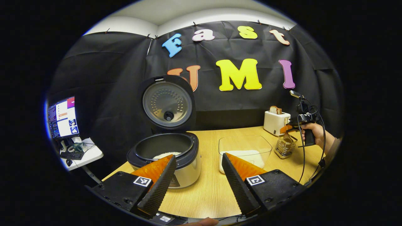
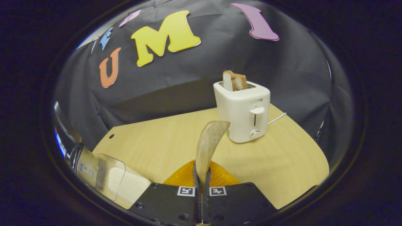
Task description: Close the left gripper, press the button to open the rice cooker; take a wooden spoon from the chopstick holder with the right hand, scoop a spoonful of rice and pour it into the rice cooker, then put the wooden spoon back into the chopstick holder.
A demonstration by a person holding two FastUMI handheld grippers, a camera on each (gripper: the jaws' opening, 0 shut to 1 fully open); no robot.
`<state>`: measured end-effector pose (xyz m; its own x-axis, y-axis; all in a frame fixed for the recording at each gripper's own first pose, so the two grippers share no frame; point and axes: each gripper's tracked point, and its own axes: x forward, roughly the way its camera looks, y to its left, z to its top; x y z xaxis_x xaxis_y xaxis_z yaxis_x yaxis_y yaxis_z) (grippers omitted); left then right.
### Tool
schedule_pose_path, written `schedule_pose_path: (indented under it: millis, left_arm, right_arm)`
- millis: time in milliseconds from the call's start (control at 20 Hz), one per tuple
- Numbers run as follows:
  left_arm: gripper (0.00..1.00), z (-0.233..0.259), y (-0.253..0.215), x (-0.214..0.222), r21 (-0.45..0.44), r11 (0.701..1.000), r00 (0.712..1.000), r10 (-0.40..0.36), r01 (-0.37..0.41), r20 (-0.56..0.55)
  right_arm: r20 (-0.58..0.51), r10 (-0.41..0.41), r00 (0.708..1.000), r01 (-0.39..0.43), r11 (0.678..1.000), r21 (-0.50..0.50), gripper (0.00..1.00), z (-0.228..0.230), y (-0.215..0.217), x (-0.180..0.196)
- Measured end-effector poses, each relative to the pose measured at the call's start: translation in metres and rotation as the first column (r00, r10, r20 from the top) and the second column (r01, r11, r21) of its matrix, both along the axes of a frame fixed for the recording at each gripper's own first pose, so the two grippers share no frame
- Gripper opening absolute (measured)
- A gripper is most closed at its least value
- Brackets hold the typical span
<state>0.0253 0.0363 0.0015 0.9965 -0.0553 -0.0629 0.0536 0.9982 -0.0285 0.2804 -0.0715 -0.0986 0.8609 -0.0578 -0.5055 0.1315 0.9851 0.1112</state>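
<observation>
Now the right gripper (image 2: 202,175) is pinching the wooden spoon (image 2: 208,142) with its fingers nearly together on the handle, the bowl of the spoon sticking up ahead of them toward the toaster (image 2: 243,111). In the left gripper view that same gripper (image 1: 287,128) is hovering right above the chopstick holder (image 1: 285,146), a wire basket near the toaster, with the hand (image 1: 315,131) gripping its handle. Whether the spoon is resting in the holder yet or hanging just over it, I cannot tell.

The rice cooker (image 1: 166,157) is sitting with its lid (image 1: 168,103) standing wide open, and a little white rice is showing at the bottom of the pot. The clear rice container (image 1: 245,150) is sitting between the cooker and the holder, rice lying in its base. The left gripper (image 1: 198,171) is hanging over the table (image 1: 207,188) with its fingers spread wide apart, holding nothing.

Judging by the rice in the pot, the step in hand is probably returning the spoon. Doing it well means keeping the handle upright, lowering it straight down until it is bearing on the basket floor, and only then letting the fingers part — releasing too high is risking the light wire basket tipping or the spoon falling out onto the table
</observation>
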Motion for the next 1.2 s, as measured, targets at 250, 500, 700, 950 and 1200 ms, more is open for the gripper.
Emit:
schedule_pose_path:
  millis: [250, 500, 700, 950, 1200]
  left_arm:
    - [0.94, 0.004, 0.012, -0.006, -0.009, 1.000, 1.000, 0.012, -0.012, 0.007]
    - [0.94, 0.006, 0.028, -0.013, -0.031, 0.998, 0.999, 0.047, -0.047, 0.002]
    - [0.94, 0.013, 0.035, -0.020, -0.043, 0.998, 0.999, 0.047, -0.046, 0.017]
    - [0.94, 0.015, 0.052, -0.028, -0.058, 0.996, 0.997, 0.074, -0.073, 0.017]
    - [0.94, 0.012, 0.052, -0.028, -0.056, 0.997, 0.998, 0.062, -0.062, 0.006]
  right_arm:
    - [0.067, 0.002, 0.998, 0.004, 0.996, -0.088, 0.02, 0.033, 0.010, -0.021]
    - [0.182, 0.012, 0.983, 0.019, 0.986, -0.166, 0.02, 0.092, 0.027, -0.044]
    - [0.237, 0.072, 0.969, -0.017, 0.974, -0.225, 0.01, 0.130, 0.068, -0.058]
    - [0.255, 0.137, 0.957, -0.073, 0.966, -0.247, 0.02, 0.141, 0.135, -0.063]
    - [0.241, 0.181, 0.953, -0.123, 0.963, -0.238, 0.02, 0.121, 0.200, -0.055]
